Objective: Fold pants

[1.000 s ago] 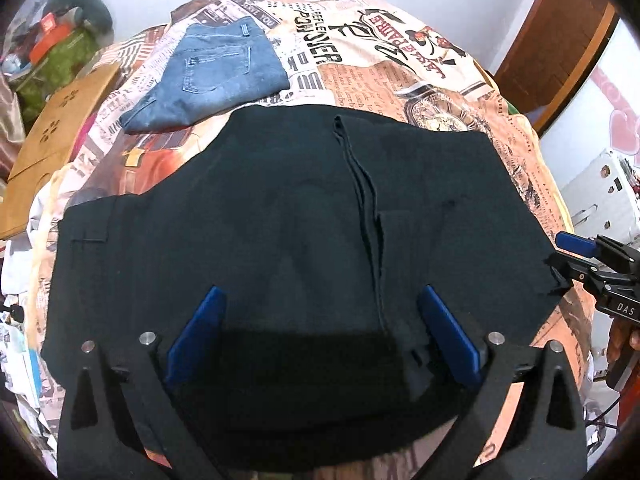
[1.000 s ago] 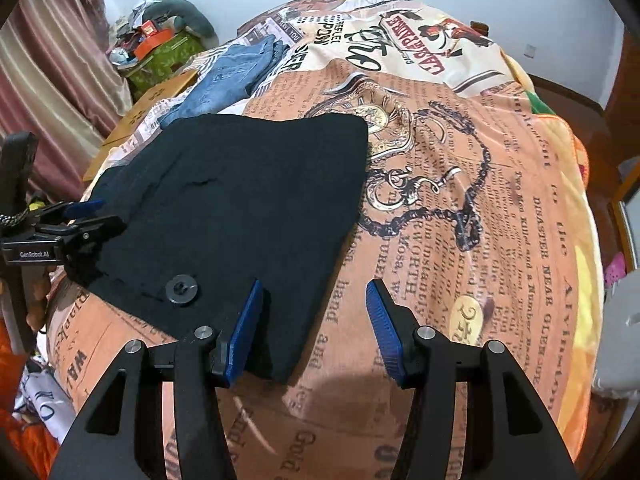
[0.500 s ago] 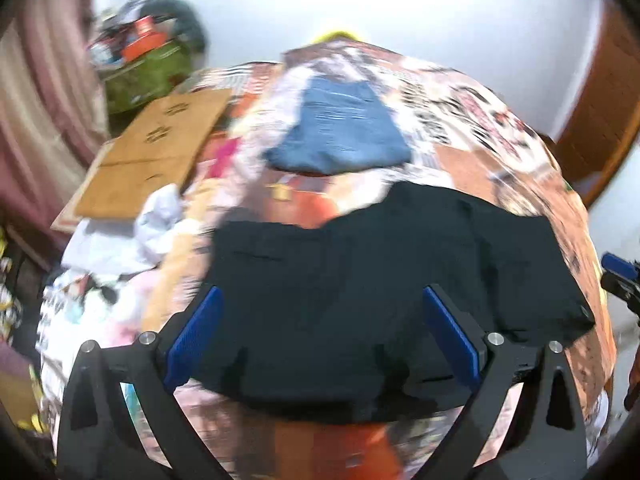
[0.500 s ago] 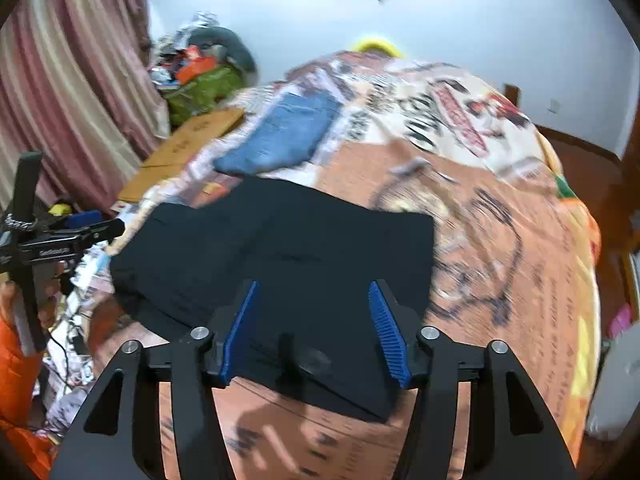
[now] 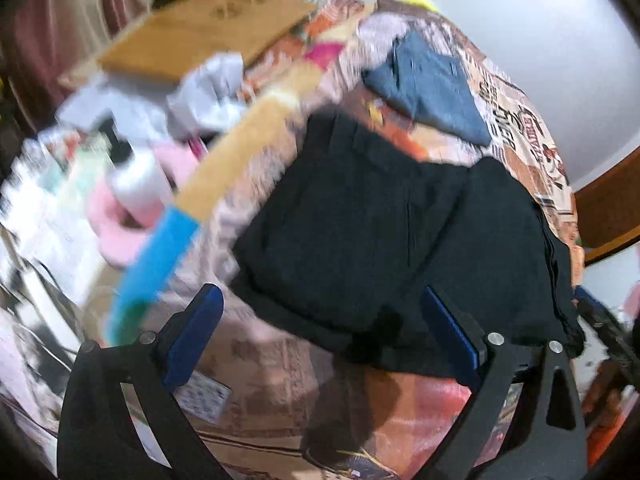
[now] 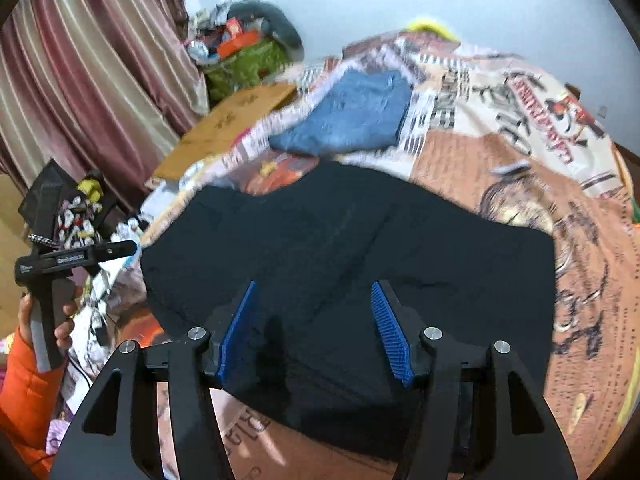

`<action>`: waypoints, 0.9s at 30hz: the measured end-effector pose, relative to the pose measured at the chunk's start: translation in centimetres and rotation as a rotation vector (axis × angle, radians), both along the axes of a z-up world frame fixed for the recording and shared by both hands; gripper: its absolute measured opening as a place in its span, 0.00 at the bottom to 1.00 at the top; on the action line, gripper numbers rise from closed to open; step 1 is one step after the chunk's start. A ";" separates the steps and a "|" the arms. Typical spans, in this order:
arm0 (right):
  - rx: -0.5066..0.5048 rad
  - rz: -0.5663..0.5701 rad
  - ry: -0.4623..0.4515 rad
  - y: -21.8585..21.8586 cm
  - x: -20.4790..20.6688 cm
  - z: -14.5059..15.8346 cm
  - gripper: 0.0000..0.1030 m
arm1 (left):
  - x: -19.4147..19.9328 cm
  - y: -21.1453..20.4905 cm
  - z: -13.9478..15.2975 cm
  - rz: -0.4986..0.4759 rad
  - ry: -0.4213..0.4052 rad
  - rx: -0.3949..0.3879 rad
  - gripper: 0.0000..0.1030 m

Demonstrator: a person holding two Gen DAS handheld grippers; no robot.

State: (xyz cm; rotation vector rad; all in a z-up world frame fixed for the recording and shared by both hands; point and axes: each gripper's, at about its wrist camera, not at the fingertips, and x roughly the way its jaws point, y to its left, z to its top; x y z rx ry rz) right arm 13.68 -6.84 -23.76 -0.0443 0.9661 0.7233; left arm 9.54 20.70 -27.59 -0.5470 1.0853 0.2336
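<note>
Both wrist cameras have swung toward the left side of the bed since half a second ago, the left view now blurred and tilted over bedside clutter. Black pants (image 6: 340,256) lie folded flat on the printed bedspread (image 6: 520,152), filling the middle of the right view; in the left view the black pants (image 5: 384,232) sit from centre toward 3 o'clock. Above the near edge of the cloth the right gripper (image 6: 316,328) hangs with its blue pads (image 6: 390,332) spread wide, nothing between them. At 6 o'clock of its own view the left gripper (image 5: 320,336) also stands wide and empty, its right finger over the cloth's near corner and its left finger over bare bedspread (image 5: 280,380); seen from the right camera at 9 o'clock, the left gripper (image 6: 120,248) is held off the side of the bed in an orange-sleeved hand (image 6: 44,320). Folded blue jeans (image 6: 356,116) lie apart from the dark garment at 12 o'clock; the left camera shows the jeans (image 5: 432,88) at 1 o'clock. A wooden board (image 6: 232,128) lies beside the bed near striped curtains (image 6: 88,72), and a white bottle (image 5: 136,184) stands among pink items at 9 o'clock.
</note>
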 end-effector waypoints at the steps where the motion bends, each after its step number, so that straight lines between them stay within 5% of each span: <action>1: -0.017 0.007 0.020 0.3 0.0 -0.7 0.53 | -0.1 -0.1 -0.8 -0.003 0.008 -0.039 0.97; 5: -0.025 0.018 0.044 0.4 -0.2 -1.9 0.58 | -0.6 -0.7 -2.4 -0.005 0.024 -0.162 0.97; 16: -0.023 0.035 0.045 0.7 -0.2 -1.9 0.62 | 0.3 0.1 -4.2 0.069 -0.010 -0.351 0.99; 23: -0.008 0.038 0.049 0.6 -0.1 -2.0 0.64 | 2.4 0.3 -4.7 0.127 -0.004 -0.330 0.98; 27: -0.001 0.038 0.052 0.5 0.0 -2.0 0.64 | 3.3 -0.1 -4.2 0.141 0.036 -0.166 0.50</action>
